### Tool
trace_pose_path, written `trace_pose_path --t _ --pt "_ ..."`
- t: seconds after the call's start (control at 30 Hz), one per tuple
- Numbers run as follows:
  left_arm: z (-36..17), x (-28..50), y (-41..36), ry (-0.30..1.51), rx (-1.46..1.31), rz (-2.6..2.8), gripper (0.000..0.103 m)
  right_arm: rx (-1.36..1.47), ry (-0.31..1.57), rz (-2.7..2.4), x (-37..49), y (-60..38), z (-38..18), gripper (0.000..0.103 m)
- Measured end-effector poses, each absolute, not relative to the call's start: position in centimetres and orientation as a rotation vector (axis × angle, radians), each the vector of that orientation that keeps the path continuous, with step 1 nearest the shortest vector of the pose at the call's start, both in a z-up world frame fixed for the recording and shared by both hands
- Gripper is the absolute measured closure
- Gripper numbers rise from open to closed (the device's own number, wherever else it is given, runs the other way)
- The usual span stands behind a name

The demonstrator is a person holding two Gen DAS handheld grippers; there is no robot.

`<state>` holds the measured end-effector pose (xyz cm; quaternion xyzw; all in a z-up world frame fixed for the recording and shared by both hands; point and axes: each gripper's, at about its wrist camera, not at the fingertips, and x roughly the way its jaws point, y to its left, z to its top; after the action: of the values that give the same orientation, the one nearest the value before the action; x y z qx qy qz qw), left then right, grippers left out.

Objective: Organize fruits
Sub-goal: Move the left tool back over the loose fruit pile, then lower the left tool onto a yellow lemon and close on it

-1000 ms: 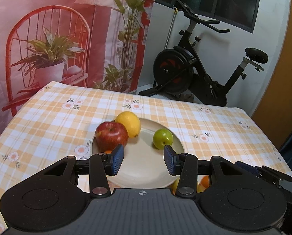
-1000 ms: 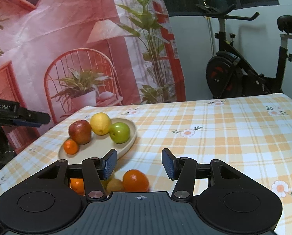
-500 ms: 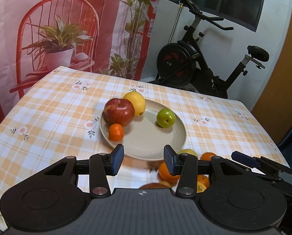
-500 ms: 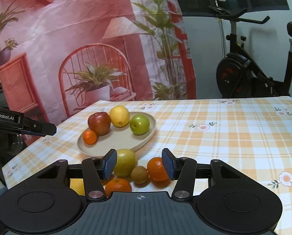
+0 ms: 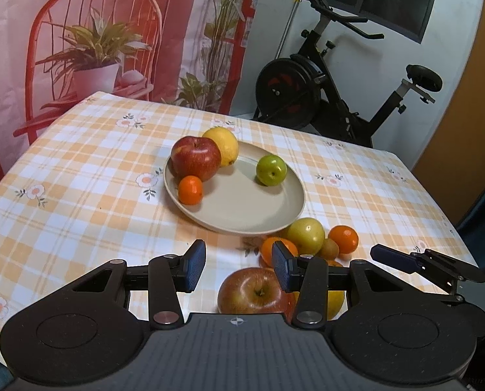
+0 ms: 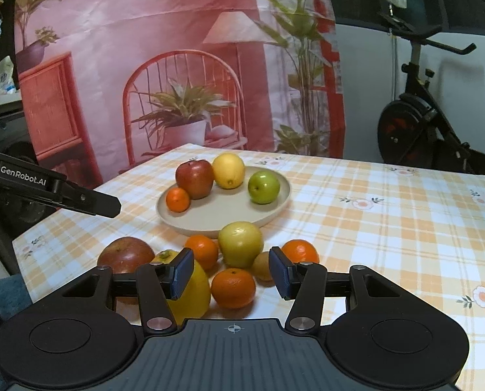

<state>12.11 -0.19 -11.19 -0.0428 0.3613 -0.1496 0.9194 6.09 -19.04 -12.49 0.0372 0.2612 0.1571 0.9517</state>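
So far we have four fruits on the plate [image 6: 276, 210]; seven more lie on the tablecloth [image 6: 389, 228] beside it. Our left gripper [image 5: 239, 265] and right gripper [image 6: 232, 272] are both parted, empty.

I see an exercise bike [image 5: 337, 97] standing on the floor behind the far edge of the table [image 5: 79, 176]. I take this table as my landmark. It has a checked orange and white cloth with small flowers on it. Behind the table, to the left of the bike, hangs a big printed backdrop [image 6: 164, 65] in pink and red. The print shows a red chair [image 6: 184, 104] with a potted plant [image 6: 180, 120] on its seat, a lamp [image 6: 232, 29] above it and tall green leaves beside it. Above the bike I see a dark window [image 5: 389, 0]. To the right of the table there is an orange-brown wall [image 5: 470, 97].
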Motion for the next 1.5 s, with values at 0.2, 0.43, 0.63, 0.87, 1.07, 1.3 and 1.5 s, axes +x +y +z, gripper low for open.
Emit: trace_pose_path --t 0.2,0.43,0.63,0.87,1.07,1.3,1.5 --pt "-11.7 12.3 -0.2 0.760 -0.093 -0.316 0.056 0.070 0.537 0.344 5.9 -18.7 -12.5 0.055" --pt "-12.0 12.5 -0.1 0.778 -0.098 -0.318 0.056 0.059 0.537 0.372 5.9 -18.1 -12.5 0.055" --pt "-12.0 12.4 -0.3 0.780 -0.097 -0.328 0.056 0.048 0.540 0.395 5.7 -17.7 -12.5 0.055" --pt "-12.0 12.5 -0.8 0.777 -0.088 -0.357 0.056 0.048 0.573 0.429 5.6 -17.5 -12.8 0.055" --pt "-11.6 12.2 -1.7 0.761 -0.070 -0.413 0.056 0.027 0.620 0.463 5.5 -16.6 -13.6 0.055" --pt "-11.6 12.1 -4.0 0.763 -0.024 -0.520 0.056 0.040 0.675 0.485 5.8 -16.6 -14.7 0.055" --pt "-12.4 12.6 -5.1 0.805 -0.032 -0.585 0.057 0.052 0.694 0.504 6.1 -16.5 -15.2 0.055"
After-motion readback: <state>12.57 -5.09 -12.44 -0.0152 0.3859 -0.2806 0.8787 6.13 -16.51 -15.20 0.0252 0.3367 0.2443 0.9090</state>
